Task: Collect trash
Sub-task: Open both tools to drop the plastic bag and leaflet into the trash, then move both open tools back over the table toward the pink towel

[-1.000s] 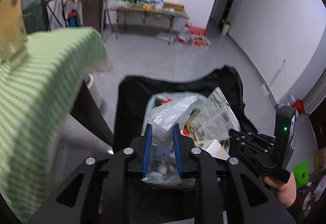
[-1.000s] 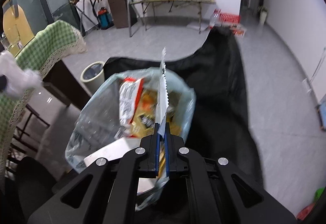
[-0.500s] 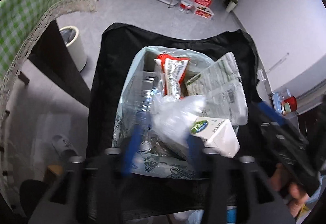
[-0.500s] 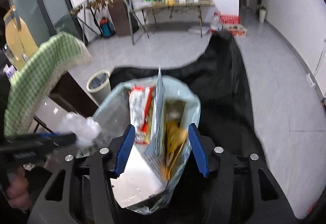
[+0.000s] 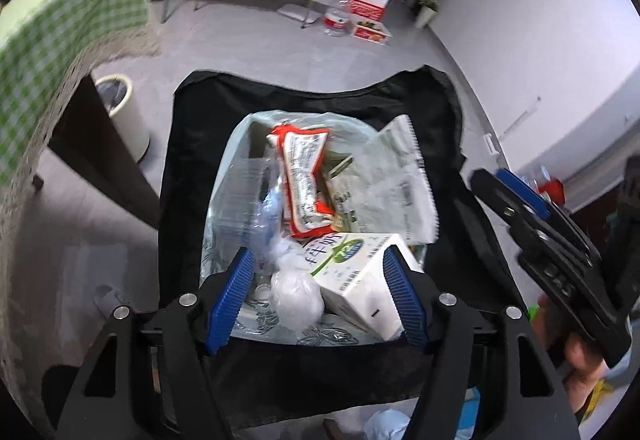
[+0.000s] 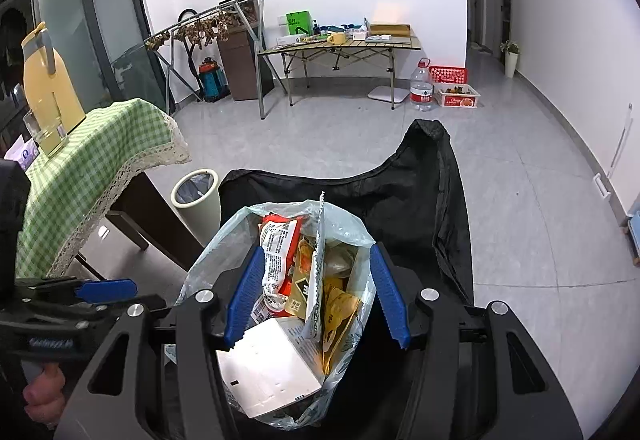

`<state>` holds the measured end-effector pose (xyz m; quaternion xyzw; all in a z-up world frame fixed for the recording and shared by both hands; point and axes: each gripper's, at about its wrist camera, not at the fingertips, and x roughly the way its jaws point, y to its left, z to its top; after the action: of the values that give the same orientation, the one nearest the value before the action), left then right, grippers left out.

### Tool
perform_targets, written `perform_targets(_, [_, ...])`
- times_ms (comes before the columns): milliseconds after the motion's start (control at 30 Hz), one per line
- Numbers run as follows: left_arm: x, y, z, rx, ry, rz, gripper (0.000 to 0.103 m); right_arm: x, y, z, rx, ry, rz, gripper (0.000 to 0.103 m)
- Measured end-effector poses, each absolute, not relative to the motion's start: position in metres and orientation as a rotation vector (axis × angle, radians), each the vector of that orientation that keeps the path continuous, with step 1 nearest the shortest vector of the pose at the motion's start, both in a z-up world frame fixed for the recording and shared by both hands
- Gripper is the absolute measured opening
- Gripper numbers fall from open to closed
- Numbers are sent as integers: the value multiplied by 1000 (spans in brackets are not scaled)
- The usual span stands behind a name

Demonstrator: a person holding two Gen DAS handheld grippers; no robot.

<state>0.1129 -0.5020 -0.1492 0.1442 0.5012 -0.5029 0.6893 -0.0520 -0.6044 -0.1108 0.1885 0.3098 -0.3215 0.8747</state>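
left gripper [image 5: 320, 296]: jaws spread wide over the near rim of the bag, nothing between the blue pads; holds nothing.
right gripper [image 6: 316, 296]: jaws equally wide apart, straddling the bag mouth, gripping nothing.
trash bag [image 5: 224, 208]: pale translucent plastic, mouth open, standing in the middle of a black fabric sheet [image 5: 192, 144]; seen at the centre of both views.
contents: red-and-white snack wrapper [image 5: 304, 184] upright near the middle; a large silver-white foil packet [image 5: 396, 184] with serrated edge at 2 o'clock of it; a white milk carton [image 5: 360, 276] with green-blue print at 5 o'clock, by the left gripper's right pad; a crumpled clear plastic wad [image 5: 296, 296] at 6 o'clock, touching the carton; yellow packets [image 6: 336, 304] deeper in, seen from the right wrist.
surroundings: small cream waste bin [image 6: 196, 200] at 10 o'clock of the bag, beside a table with green checked cloth [image 6: 92, 168]; a yellow jug [image 6: 48, 84] stands on it.
far wall: folding table [image 6: 340, 48] with clutter, water bottle [image 6: 422, 86] beside it at 4 o'clock.
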Motion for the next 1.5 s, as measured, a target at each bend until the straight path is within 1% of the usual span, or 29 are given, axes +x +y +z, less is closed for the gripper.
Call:
perform_targets(67, [111,-502,-146,337,1095,-1115,68,-52,-603,-111,393,646,-671,53])
perform_targets(367, [126,-487,-128,303,1068,-1057,68,-52,-598,-99,374,619,-673,53])
perform_targets(400, [128,-482,-122,289,1058,-1048,71,-52,-598,-96,368,614,-674,53])
perform_targets(433, [129,-476,-115,270,1044,-1041,75,-52,-596,-93,361,607,-675,53])
perform_targets(633, [139,-443,-68,187,927,-1014,78,-47,-585,-68,320,561,-667,54])
perform_targets(833, [143,-386,-17,144,756,-958,86,-31,-560,-41,254,514,-629,58])
perform_targets(933, [146,-352,3,126,686,-903,89,-18,-544,-28,221,496,-593,58])
perform_targets(1200, [160,-267,44,92,590,-727,91,16,-485,5,131,450,-481,61])
perform_targets(1300, [164,-234,58,51,560,-683,94,28,-459,18,92,429,-434,63])
perform_targets(1500, [179,-163,76,-17,505,-556,94,44,-418,38,34,397,-354,65])
